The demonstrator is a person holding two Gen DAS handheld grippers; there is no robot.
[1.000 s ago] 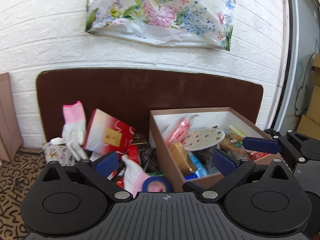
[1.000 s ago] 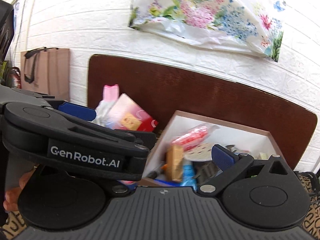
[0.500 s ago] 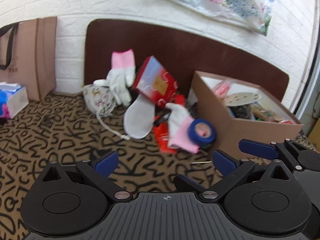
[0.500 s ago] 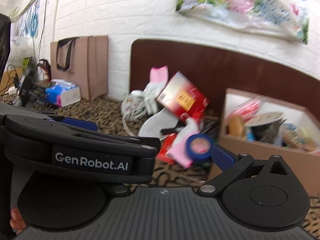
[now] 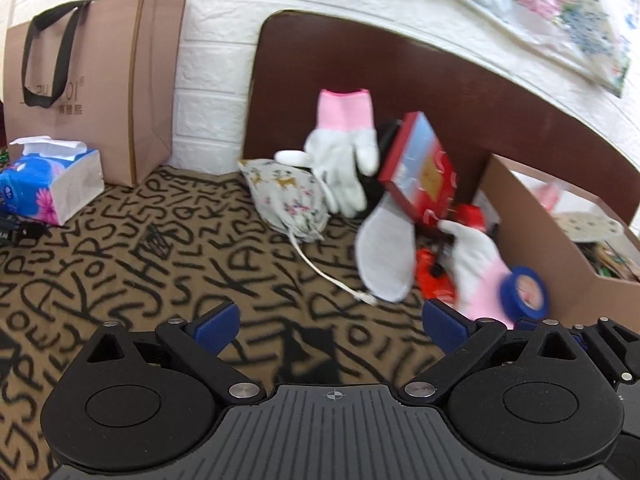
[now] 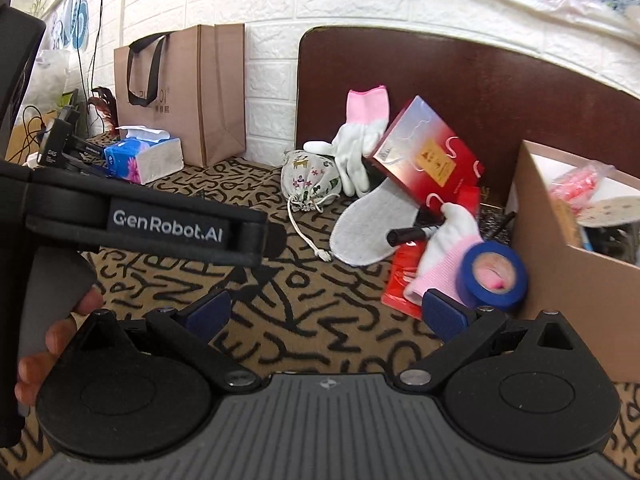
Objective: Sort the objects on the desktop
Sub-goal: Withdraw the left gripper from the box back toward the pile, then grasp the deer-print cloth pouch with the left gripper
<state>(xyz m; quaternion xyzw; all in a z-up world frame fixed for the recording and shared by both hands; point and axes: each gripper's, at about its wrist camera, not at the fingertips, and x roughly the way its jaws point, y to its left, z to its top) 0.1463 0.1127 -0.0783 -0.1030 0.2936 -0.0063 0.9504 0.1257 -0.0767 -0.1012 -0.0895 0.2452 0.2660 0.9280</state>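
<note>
A pile of loose objects lies on the patterned cloth: a floral drawstring pouch [image 5: 289, 196] [image 6: 310, 178], a white glove with a pink cuff [image 5: 344, 148] [image 6: 362, 140], a red box [image 5: 420, 172] [image 6: 428, 160], a grey insole [image 5: 384, 248] [image 6: 368, 228], a second glove [image 5: 478, 268] [image 6: 448, 256] and a blue tape roll [image 5: 524, 292] [image 6: 494, 274]. A brown cardboard box [image 5: 536, 248] [image 6: 560, 256] with several items stands to the right. My left gripper [image 5: 330, 326] is open and empty, short of the pile. My right gripper [image 6: 326, 314] is open and empty too.
A brown paper bag [image 5: 96, 76] [image 6: 188, 88] leans on the white brick wall at the left, with a blue tissue pack [image 5: 48, 184] [image 6: 142, 158] beside it. A dark brown board [image 5: 400, 92] stands behind the pile. The left gripper's body [image 6: 132, 224] crosses the right wrist view.
Both grippers have pulled back from over the cardboard box and swung left. The view now takes in the pile, the cloth, the paper bag and the tissue pack.
</note>
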